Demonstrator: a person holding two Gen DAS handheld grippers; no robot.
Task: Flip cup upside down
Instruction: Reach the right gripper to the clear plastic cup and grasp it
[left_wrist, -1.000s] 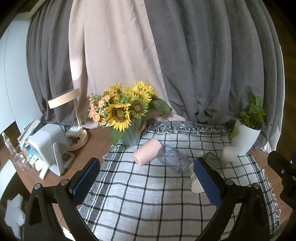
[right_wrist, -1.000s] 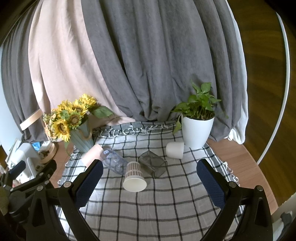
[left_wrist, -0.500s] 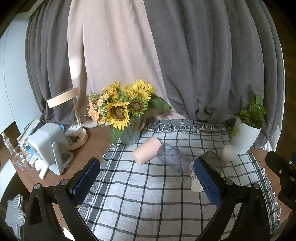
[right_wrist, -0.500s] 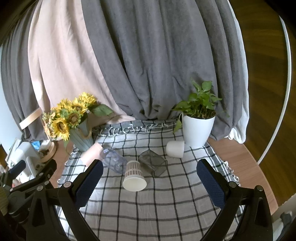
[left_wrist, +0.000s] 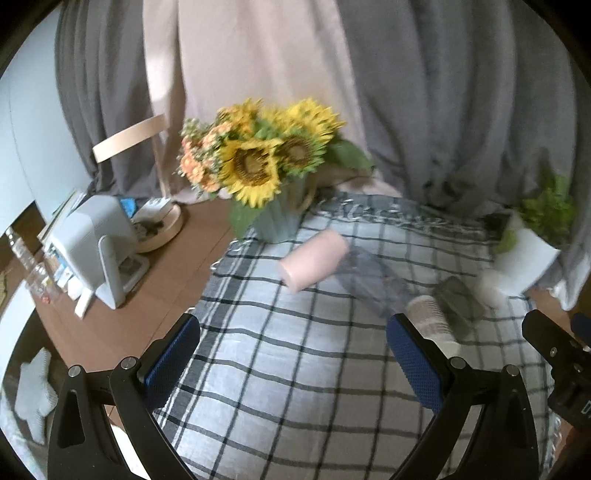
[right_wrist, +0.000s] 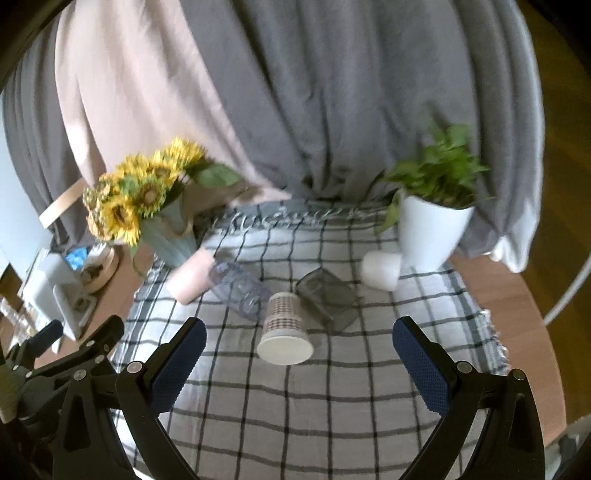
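Observation:
Several cups lie on their sides on a checked cloth (right_wrist: 295, 406): a pink cup (left_wrist: 314, 264) (right_wrist: 190, 280), a clear plastic cup (right_wrist: 240, 290) (left_wrist: 369, 284), a patterned paper cup (right_wrist: 284, 328) (left_wrist: 432, 321), a dark square glass (right_wrist: 327, 297) (left_wrist: 458, 302) and a white cup (right_wrist: 382, 269) (left_wrist: 491, 291). My left gripper (left_wrist: 291, 365) is open and empty, above the cloth short of the pink cup. My right gripper (right_wrist: 299, 363) is open and empty, just short of the paper cup's mouth.
A sunflower vase (left_wrist: 280, 218) (right_wrist: 173, 236) stands at the cloth's back left. A white plant pot (right_wrist: 432, 232) (left_wrist: 524, 258) stands at the back right. A lamp base (left_wrist: 159, 225) and a white device (left_wrist: 96, 247) stand on the wooden table at the left. Curtains hang behind.
Both grippers have moved forward and down toward the cups, which look larger and closer. The views are blurred by motion. The cups have not moved.

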